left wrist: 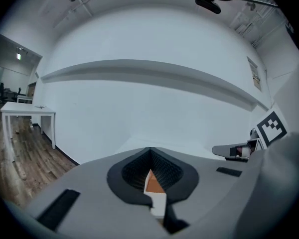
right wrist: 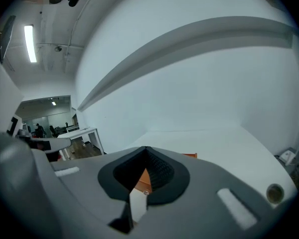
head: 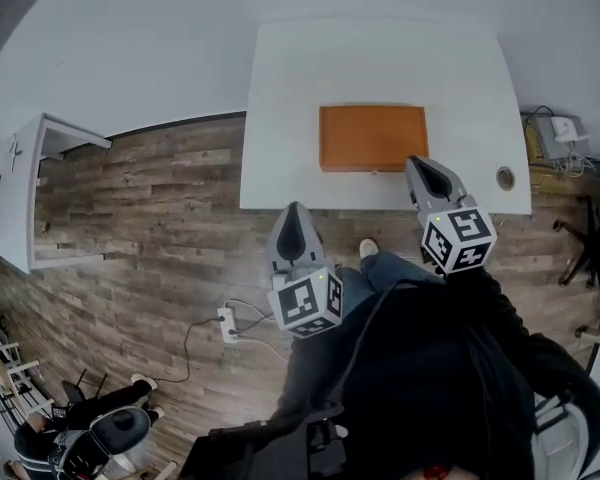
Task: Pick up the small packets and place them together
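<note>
A white table (head: 380, 58) stands ahead with a flat orange-brown board (head: 373, 137) near its front edge. No small packets show in any view. My left gripper (head: 295, 211) hangs over the wood floor just short of the table's front left, jaws together and empty. My right gripper (head: 420, 164) reaches over the table's front edge beside the board's right corner, also shut and empty. In the left gripper view the left gripper (left wrist: 150, 150) frames a sliver of the board (left wrist: 153, 183). The right gripper (right wrist: 146, 149) likewise shows the board (right wrist: 142, 179) through its slot.
A round cable hole (head: 505, 178) sits at the table's front right corner. A power strip (head: 227, 323) with cords lies on the wood floor. A second white desk (head: 25, 193) stands far left. A seated person (head: 90, 433) is at lower left.
</note>
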`<state>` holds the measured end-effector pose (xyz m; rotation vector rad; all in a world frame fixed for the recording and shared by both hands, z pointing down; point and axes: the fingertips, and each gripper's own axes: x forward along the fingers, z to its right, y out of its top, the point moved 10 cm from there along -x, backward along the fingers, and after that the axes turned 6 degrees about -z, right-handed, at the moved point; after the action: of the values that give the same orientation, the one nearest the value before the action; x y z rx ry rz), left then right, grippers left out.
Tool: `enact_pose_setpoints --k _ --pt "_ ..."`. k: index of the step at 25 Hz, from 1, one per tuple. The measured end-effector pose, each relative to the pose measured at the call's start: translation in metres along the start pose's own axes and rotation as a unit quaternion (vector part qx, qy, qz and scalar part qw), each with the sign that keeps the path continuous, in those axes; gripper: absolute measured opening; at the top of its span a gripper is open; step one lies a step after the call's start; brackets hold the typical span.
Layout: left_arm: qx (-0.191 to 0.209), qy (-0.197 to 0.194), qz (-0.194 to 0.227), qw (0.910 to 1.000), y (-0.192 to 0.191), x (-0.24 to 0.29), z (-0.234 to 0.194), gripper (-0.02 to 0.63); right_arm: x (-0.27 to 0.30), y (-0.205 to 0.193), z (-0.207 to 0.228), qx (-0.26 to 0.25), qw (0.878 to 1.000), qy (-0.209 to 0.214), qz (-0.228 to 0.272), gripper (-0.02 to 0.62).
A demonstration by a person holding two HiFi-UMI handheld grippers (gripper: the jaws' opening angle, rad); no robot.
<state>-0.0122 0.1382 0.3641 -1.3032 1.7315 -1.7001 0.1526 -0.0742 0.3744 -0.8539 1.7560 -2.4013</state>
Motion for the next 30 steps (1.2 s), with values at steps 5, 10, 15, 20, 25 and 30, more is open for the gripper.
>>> enact_pose_setpoints --k 5,10,15,20,25,30 --pt "0.016 -0.037 -0.013 0.9991 0.003 0.029 0.011 -0.005 -0.003 -0.010 0.018 0.021 0.999 -0.034 -0.004 -0.005" --pt "0.036 -0.082 -0.022 0.9957 0.014 0.057 0.009 -0.005 0.001 -0.012 0.023 0.044 0.996 -0.077 0.001 -0.005" --pt "0.062 -0.139 -0.045 0.9873 0.031 0.086 -0.004 -0.005 0.010 -0.010 0.015 0.066 0.989 -0.132 0.007 -0.005" --pt "0.076 -0.176 -0.064 0.9794 0.041 0.108 -0.030 -0.005 0.027 -0.018 0.001 0.081 0.983 -0.163 -0.007 0.009" --pt "0.080 -0.204 -0.092 0.9714 0.034 0.125 -0.052 -0.005 0.047 -0.037 -0.016 0.089 0.978 -0.183 -0.037 0.015" --pt "0.093 -0.238 -0.114 0.9601 0.025 0.139 -0.060 -0.005 0.068 -0.062 -0.033 0.091 0.976 -0.185 -0.073 0.064"
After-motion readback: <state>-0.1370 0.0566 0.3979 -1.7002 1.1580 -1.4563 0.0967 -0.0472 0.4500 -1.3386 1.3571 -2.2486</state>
